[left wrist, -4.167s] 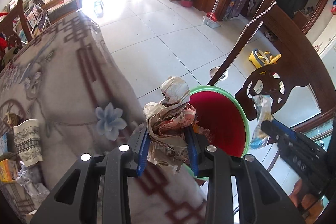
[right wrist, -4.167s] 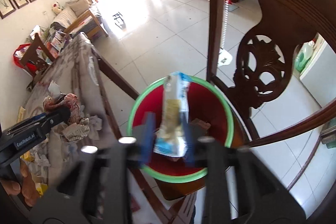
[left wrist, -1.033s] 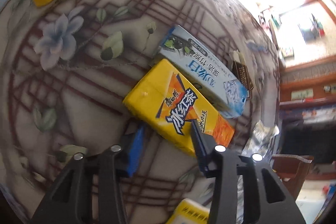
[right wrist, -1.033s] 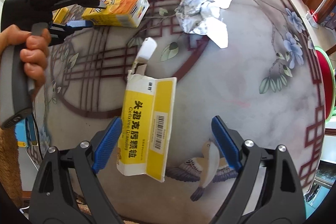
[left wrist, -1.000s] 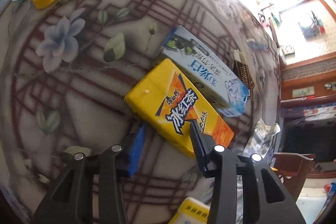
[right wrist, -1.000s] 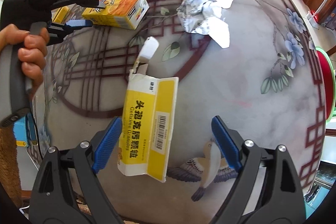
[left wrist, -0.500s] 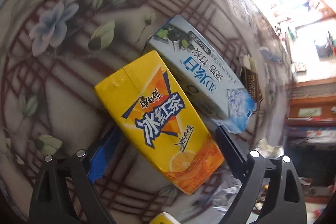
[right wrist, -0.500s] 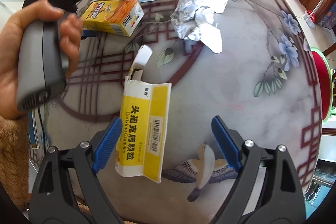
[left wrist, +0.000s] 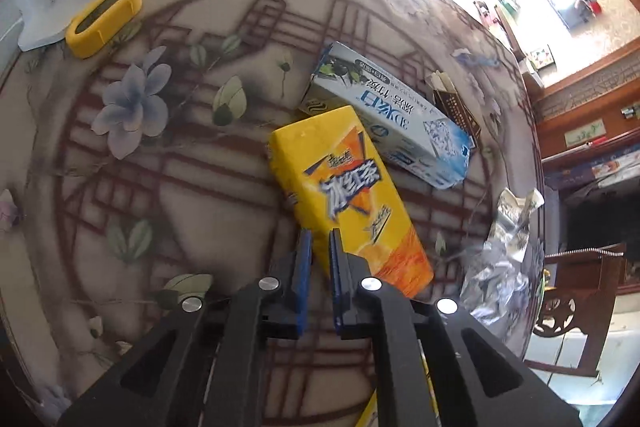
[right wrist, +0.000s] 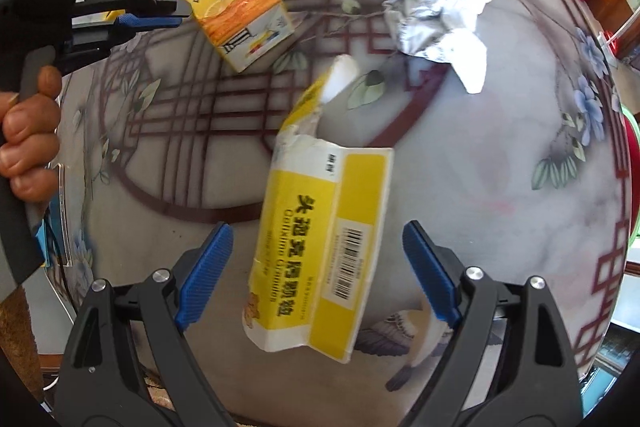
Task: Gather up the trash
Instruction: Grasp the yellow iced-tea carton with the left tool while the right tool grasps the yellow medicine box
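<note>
- Right gripper (right wrist: 318,231) hangs over the near edge of the round, flower-patterned table (right wrist: 500,167), pointing steeply down with its blue-padded jaws spread wide and gripping nothing.
- Directly beneath it lies the crushed yellow-and-white cardboard medicine box (right wrist: 316,267), flat on the surface with its torn flap toward the table's middle.
- The box's long axis runs away from this gripper, leaning a little to the right. The jaws therefore straddle its short width with clear surface on both sides, and neither pad touches it.
- My reading is that the coming move depends on that fit: a straight drop and a squeeze should take the box across its narrow side without any turn of the wrist.
- The left gripper (left wrist: 320,247), held in a hand (right wrist: 28,147), is well apart toward the far left edge, so the right one is plainly the nearer to the medicine box.
- Its jaws have just been closing and now stand all but together at the near long edge of a yellow-and-orange drink carton (left wrist: 344,187). I cannot tell whether they pinch that edge.
- A blue-and-white long box (left wrist: 388,123) touches the carton's far side.
- Crumpled silver foil (right wrist: 436,11) lies toward the far right edge.
- A red bin with a green rim (right wrist: 634,147) shows just past the right edge.
</note>
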{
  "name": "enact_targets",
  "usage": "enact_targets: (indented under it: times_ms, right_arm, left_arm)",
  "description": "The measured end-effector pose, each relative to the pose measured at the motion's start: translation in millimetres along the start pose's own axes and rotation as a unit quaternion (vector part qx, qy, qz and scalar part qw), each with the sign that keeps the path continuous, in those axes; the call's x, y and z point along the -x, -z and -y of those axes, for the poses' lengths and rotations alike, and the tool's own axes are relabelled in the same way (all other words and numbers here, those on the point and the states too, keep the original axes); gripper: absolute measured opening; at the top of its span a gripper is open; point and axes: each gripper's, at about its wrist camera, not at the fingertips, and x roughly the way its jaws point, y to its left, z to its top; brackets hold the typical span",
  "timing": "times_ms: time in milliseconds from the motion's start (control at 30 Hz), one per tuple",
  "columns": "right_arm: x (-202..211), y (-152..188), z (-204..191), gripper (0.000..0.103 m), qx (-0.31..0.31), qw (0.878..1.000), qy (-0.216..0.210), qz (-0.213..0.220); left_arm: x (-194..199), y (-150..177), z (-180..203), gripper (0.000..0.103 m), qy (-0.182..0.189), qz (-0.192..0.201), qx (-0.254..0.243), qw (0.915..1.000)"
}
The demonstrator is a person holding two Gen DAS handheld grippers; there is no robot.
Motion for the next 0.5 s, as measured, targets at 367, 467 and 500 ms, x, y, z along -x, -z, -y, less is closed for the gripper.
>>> enact_targets:
  times_ms: [367,467,500]
  right_arm:
    - [6,3,-2,0.085,-0.001,1.000,0.017,0.014]
    - [7,5,2,0.085,-0.006,1.000,0.021,0.018]
    - [7,5,2,0.085,-0.008,1.000,0.020,0.017]
  left_arm:
    - [-5,-9,23,0.085,-0.027,0.038,0.037,0.9982]
    - [-23,-9,20,0.085,-0.052,0.021,0.063,0.9964]
    - [-28,-8,20,0.085,-0.059,0.018,0.064,0.9960]
